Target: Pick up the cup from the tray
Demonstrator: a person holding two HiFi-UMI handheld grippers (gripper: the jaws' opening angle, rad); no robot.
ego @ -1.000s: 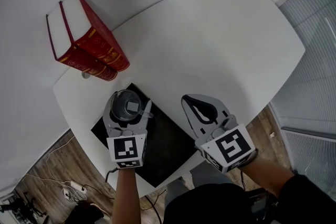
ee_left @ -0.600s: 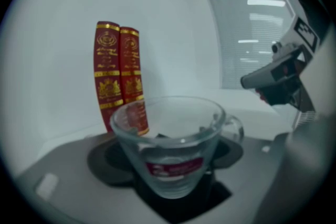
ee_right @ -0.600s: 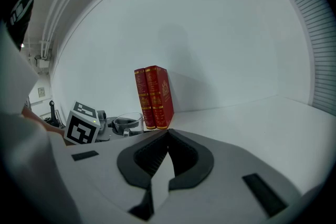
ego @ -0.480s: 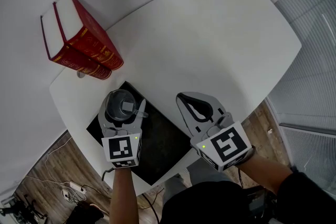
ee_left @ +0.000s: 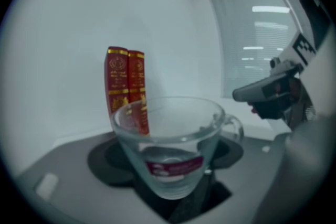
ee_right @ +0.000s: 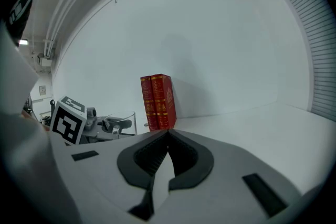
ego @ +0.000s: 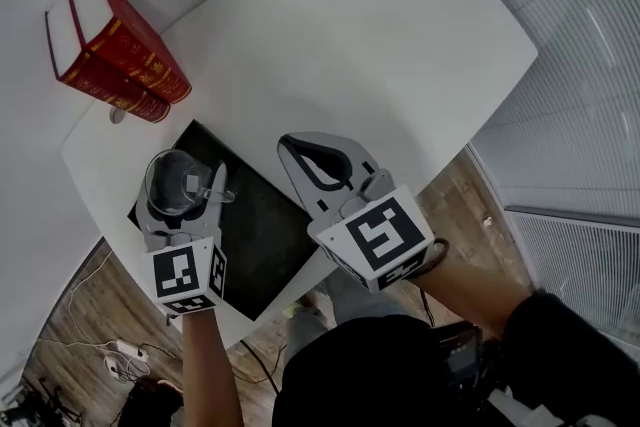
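Note:
A clear glass cup (ego: pixel 174 183) with a handle sits between the jaws of my left gripper (ego: pixel 180 181), over the far left corner of the black tray (ego: pixel 268 227). In the left gripper view the cup (ee_left: pixel 169 139) fills the space between the jaws, its handle (ee_left: pixel 234 129) pointing right; my left gripper (ee_left: pixel 170 157) is shut on it. Whether the cup's base touches the tray is hidden. My right gripper (ego: pixel 290 145) hovers over the tray's right side, shut and holding nothing. In the right gripper view its tips (ee_right: pixel 168 132) meet, and the cup (ee_right: pixel 122 122) shows at the left.
Two red books (ego: pixel 112 47) stand on the white table (ego: pixel 390 45) beyond the tray, also visible as red books (ee_left: pixel 126 86) behind the cup. The tray lies at the table's near edge. Wooden floor (ego: pixel 70 335) and cables lie below; window blinds (ego: pixel 590 115) are at the right.
The head view has swung, so everything sits further left in it. The left gripper keeps its hold on the cup and the right gripper stays shut beside it.

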